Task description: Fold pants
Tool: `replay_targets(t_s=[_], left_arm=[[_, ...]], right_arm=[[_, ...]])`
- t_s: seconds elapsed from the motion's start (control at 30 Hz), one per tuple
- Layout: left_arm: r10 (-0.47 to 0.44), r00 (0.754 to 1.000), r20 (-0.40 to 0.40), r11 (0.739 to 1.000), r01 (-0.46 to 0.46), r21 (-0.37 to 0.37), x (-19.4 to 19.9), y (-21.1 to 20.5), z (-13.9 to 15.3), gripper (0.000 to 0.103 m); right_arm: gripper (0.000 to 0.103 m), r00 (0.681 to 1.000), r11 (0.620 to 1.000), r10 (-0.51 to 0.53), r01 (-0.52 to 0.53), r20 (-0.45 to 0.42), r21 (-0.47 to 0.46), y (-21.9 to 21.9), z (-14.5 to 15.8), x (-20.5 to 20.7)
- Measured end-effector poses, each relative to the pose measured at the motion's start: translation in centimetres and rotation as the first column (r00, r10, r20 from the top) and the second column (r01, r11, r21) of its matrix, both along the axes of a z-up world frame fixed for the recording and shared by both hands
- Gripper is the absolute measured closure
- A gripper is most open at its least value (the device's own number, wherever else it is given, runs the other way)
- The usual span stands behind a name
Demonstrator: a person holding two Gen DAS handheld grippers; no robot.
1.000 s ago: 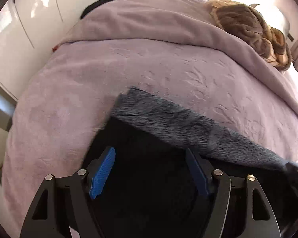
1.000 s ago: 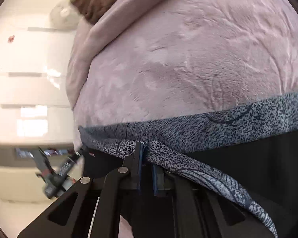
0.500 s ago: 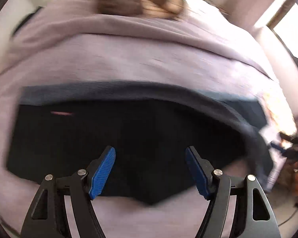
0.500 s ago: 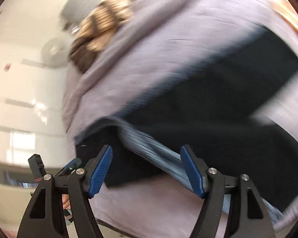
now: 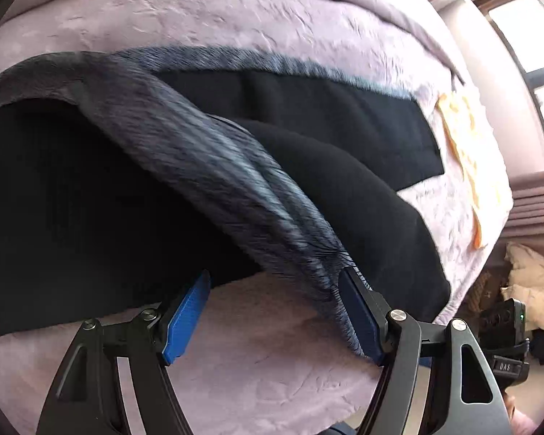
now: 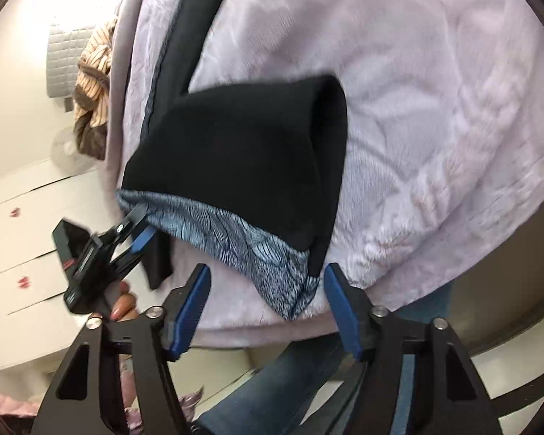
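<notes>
The black pants [image 5: 326, 137] with their grey patterned waistband [image 5: 228, 166] lie partly doubled over on the lilac bedspread [image 5: 257, 355], near the bed's edge. The left gripper [image 5: 273, 315] stands released, the band brushing its right pad but not pinched. The right gripper [image 6: 264, 301] has its jaws closing with the band's corner hanging between them, not yet pressed. If that corner slips out before the pads meet, the fold could sag unevenly, and the plush cover may drag the cloth and wrinkle it. The pant legs run out of view, motion blur smears the fabric, and the far hems cannot be made out.
</notes>
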State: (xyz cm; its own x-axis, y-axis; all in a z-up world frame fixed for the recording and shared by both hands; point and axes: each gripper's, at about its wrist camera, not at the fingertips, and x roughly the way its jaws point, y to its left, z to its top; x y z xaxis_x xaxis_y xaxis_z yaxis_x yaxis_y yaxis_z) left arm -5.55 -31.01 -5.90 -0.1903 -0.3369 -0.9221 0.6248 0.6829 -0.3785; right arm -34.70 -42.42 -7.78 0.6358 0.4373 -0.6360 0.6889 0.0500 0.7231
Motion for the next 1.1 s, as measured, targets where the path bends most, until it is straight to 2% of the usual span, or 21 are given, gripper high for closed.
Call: replay_targets(t_s=[0.1, 0.13, 0.23, 0.3, 0.33, 0.4, 0.5, 0.63, 0.7, 0.73, 0.8, 0.87, 0.9, 0.93, 0.97, 1.03, 1.1], left_arm=[[-0.007, 1.000, -0.001, 0.999, 0.007, 0.032, -1.0, -1.4, -0.9, 0.029], [-0.012, 1.000, 0.000, 0.999, 0.012, 0.041, -1.2, -1.6, -1.1, 0.029], [-0.021, 1.000, 0.014, 0.997, 0.020, 0.069, -2.0, -2.3, -1.6, 0.033], [-0.017, 1.000, -0.023, 0.998, 0.018, 0.056, -2.3, -2.4, -1.5, 0.063], [-0.016, 0.999, -0.032, 0.999, 0.017, 0.050, -2.4, -2.5, -1.3, 0.064], [-0.010, 1.000, -0.004, 0.999, 0.010, 0.041, -2.6, -3.2, -0.1, 0.064], [0.008, 1.000, 0.029, 1.000, -0.007, -0.017, -1.8, -4.4, 2.6, 0.064], [0.020, 0.995, 0.100, 0.997, -0.013, -0.073, 0.1, -7.6, 5.1, 0.064], [0.021, 0.989, 0.144, 0.996, -0.009, -0.084, 1.8, -9.6, 5.4, 0.064], [0.028, 0.986, 0.166, 0.996, -0.014, -0.085, 2.6, -10.4, 5.4, 0.064], [0.060, 0.974, 0.220, 0.996, -0.046, -0.072, 4.8, -12.0, 5.1, 0.048], [0.100, 0.958, 0.269, 0.994, -0.086, -0.064, 6.7, -12.9, 5.0, 0.045], [0.114, 0.952, 0.283, 0.993, -0.103, -0.056, 7.4, -13.4, 4.6, 0.045], [0.123, 0.948, 0.293, 0.992, -0.115, -0.046, 8.1, -13.4, 4.4, 0.045], [0.133, 0.942, 0.309, 0.991, -0.129, -0.033, 8.6, -13.3, 4.4, 0.045], [0.135, 0.935, 0.327, 0.991, -0.135, -0.023, 9.0, -12.4, 4.1, 0.045], [0.131, 0.928, 0.349, 0.990, -0.142, 0.005, 8.9, -11.0, 4.1, 0.045]], right_arm=[[0.043, 1.000, 0.999, 0.030, -0.030, 0.003, 0.032, -0.2, -1.4, 0.8], [0.050, 0.999, 0.998, 0.037, -0.036, -0.011, 0.051, -0.3, -2.2, 1.0], [0.082, 0.998, 0.995, 0.032, -0.027, -0.054, 0.093, -0.3, -3.5, 0.7], [0.092, 1.000, 0.995, 0.009, -0.007, -0.021, 0.104, -0.3, -3.1, 0.2], [0.092, 1.000, 0.995, 0.010, -0.011, 0.013, 0.097, -0.4, -2.5, 0.8], [0.093, 0.995, 0.996, -0.016, 0.006, 0.102, 0.094, -1.2, -0.6, 1.6], [0.093, 0.978, 0.996, -0.061, 0.047, 0.200, 0.072, -3.9, 2.1, 2.8], [0.093, 0.948, 0.998, -0.058, 0.063, 0.313, -0.006, -11.0, 6.2, 6.8], [0.093, 0.944, 0.997, -0.033, 0.053, 0.329, -0.054, -14.7, 7.2, 8.9], [0.093, 0.944, 0.996, -0.021, 0.050, 0.330, -0.080, -16.9, 7.4, 10.4], [0.093, 0.949, 0.994, -0.004, 0.037, 0.315, -0.099, -20.3, 7.2, 13.1], [0.087, 0.962, 0.993, 0.038, -0.007, 0.269, -0.116, -23.1, 6.1, 15.8], [0.082, 0.974, 0.989, 0.067, -0.036, 0.216, -0.144, -24.1, 5.6, 17.0], [0.071, 0.979, 0.983, 0.094, -0.063, 0.179, -0.174, -24.7, 5.3, 17.9], [0.063, 0.982, 0.969, 0.122, -0.086, 0.143, -0.232, -25.2, 5.5, 18.3], [0.061, 0.981, 0.941, 0.149, -0.103, 0.121, -0.322, -25.2, 6.5, 18.4], [0.061, 0.984, 0.894, 0.164, -0.120, 0.066, -0.431, -24.8, 7.5, 17.4]])
